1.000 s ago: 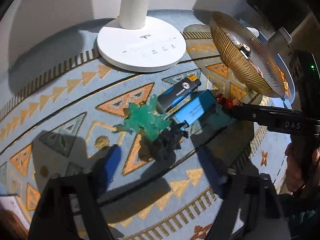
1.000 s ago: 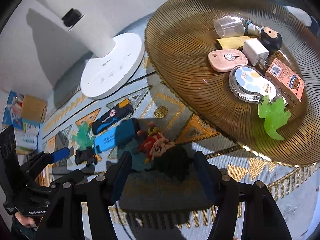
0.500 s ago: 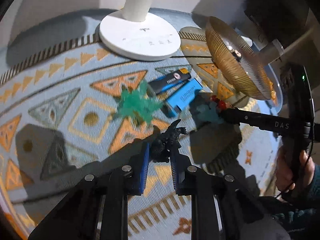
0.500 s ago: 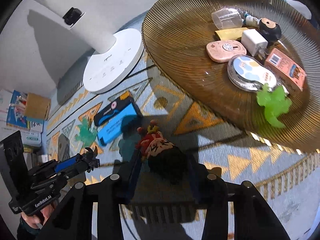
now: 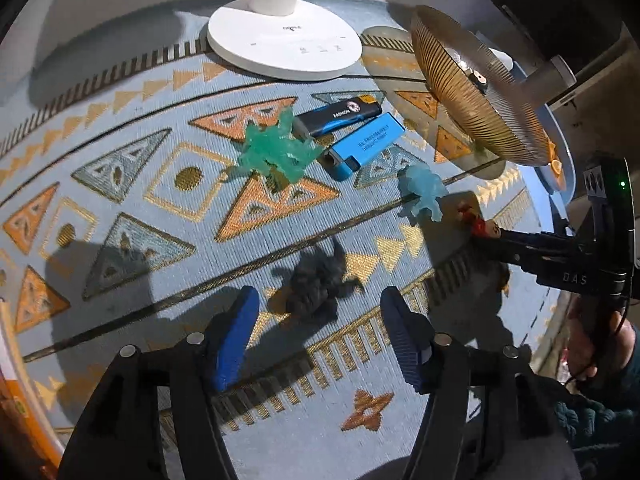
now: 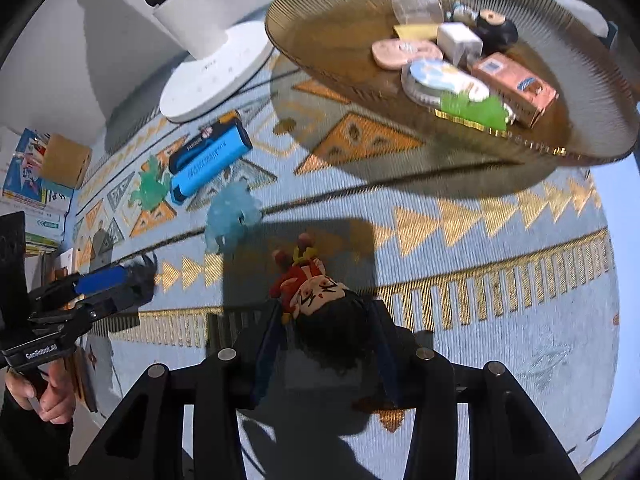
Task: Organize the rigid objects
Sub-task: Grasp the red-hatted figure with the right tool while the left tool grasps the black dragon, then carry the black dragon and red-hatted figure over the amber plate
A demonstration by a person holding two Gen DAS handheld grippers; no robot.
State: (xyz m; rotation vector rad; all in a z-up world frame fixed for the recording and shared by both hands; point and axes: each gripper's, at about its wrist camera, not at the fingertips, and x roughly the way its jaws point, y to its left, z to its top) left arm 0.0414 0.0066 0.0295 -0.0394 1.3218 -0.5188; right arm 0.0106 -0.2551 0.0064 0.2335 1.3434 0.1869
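Note:
A black spiky figurine (image 5: 316, 280) lies on the patterned mat between the blue pads of my left gripper (image 5: 320, 296). Those jaws are opening and the pads stand clear of it. My right gripper (image 6: 326, 308) grips a black-haired doll in red (image 6: 316, 296) by the head, though its jaws are opening slightly. In the left wrist view the doll's red feet (image 5: 476, 224) stick out of the right gripper (image 5: 492, 236), just above the mat. A ribbed gold plate (image 6: 320, 40) with several small items stands at the back right.
On the mat lie a teal figurine (image 5: 276, 152), a pale blue figurine (image 5: 424, 192), a blue box (image 5: 364, 146) and a black-and-blue stick (image 5: 340, 114). A white round lamp base (image 5: 280, 44) stands behind them. Boxes and books (image 6: 36, 184) sit at the far left.
My left gripper closed on the black figurine, drew it away from the teal one, then opened with it on the mat. My right gripper closed on the doll and shifted right, uncovering the pale blue figurine.

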